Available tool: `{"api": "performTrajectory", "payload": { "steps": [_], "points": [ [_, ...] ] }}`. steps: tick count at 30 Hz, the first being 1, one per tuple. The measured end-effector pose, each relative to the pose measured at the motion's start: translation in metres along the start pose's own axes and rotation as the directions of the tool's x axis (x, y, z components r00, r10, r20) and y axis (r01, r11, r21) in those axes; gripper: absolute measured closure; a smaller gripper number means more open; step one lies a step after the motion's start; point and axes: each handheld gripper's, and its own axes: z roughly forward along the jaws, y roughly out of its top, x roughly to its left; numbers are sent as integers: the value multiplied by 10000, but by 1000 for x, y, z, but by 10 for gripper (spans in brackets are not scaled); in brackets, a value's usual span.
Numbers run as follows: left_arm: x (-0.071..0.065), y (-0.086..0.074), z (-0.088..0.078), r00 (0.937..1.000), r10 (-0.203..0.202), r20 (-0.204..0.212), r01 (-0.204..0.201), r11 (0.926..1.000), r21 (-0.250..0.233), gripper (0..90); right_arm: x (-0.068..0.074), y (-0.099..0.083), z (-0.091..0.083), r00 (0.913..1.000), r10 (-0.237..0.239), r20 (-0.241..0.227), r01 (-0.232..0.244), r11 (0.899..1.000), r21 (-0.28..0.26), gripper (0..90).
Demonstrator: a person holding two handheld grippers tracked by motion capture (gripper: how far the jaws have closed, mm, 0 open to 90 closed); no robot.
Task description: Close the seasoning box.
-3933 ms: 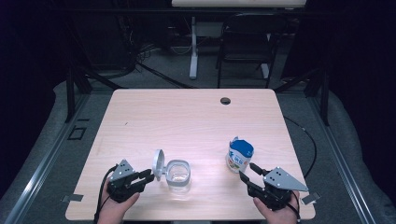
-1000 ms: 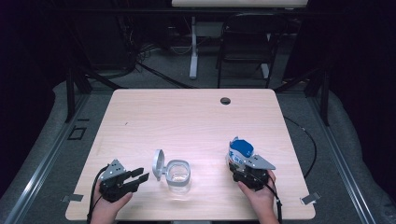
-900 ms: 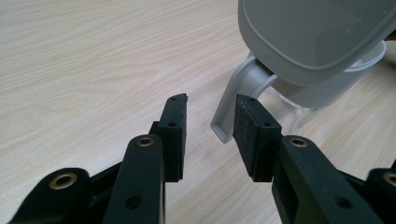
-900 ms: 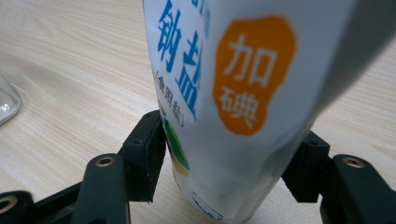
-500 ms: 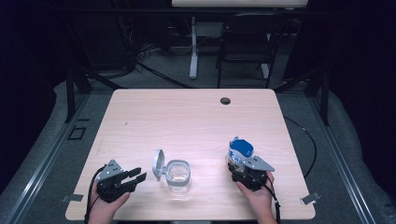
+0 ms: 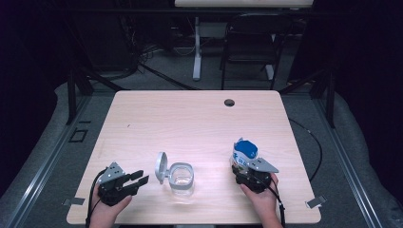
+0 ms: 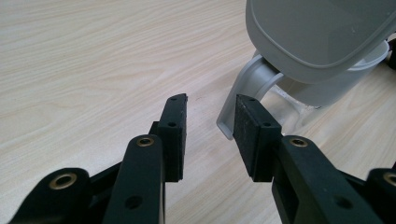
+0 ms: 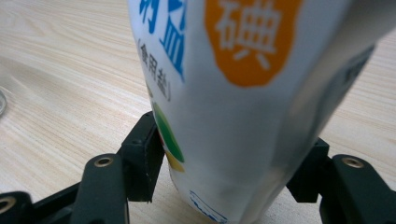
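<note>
While the right hand-held gripper [image 6: 248, 172] clamps it, the white-and-blue bag [image 6: 244, 153] stands upright.

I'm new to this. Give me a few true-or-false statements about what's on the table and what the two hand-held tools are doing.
1. The right gripper has its fingers around the white salt bag with the blue top. True.
2. The clear plastic jar has its grey flip lid shut. False: the lid stands open.
3. The left gripper holds the jar. False: its fingers are open with nothing between them, beside the jar.
4. The bag stands upright on the light wooden table. True.
</note>
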Motion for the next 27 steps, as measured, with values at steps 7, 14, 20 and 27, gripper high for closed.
{"api": "performTrajectory", "payload": {
  "steps": [7, 14, 20, 27],
  "points": [
    [0, -1, 0, 10000, -63, -26, 63, 10000, -37, 653, 0, 0, 0, 9999, -74, -88, 74, 10000, 9, 425],
    [0, -1, -1, 10000, -47, -9, 47, 10000, -61, 653, -1, 0, -1, 9998, -64, -163, 64, 10000, 5, 441],
    [0, -2, -2, 9999, -94, -46, 94, 9999, -62, 653, -1, 0, -2, 9997, -63, -227, 64, 10000, 36, 451],
    [-1, -3, -3, 10000, -48, -39, 47, 9999, -111, 653, -1, 3, -3, 9991, -246, -345, 255, 9994, 245, 453]
  ]
}}
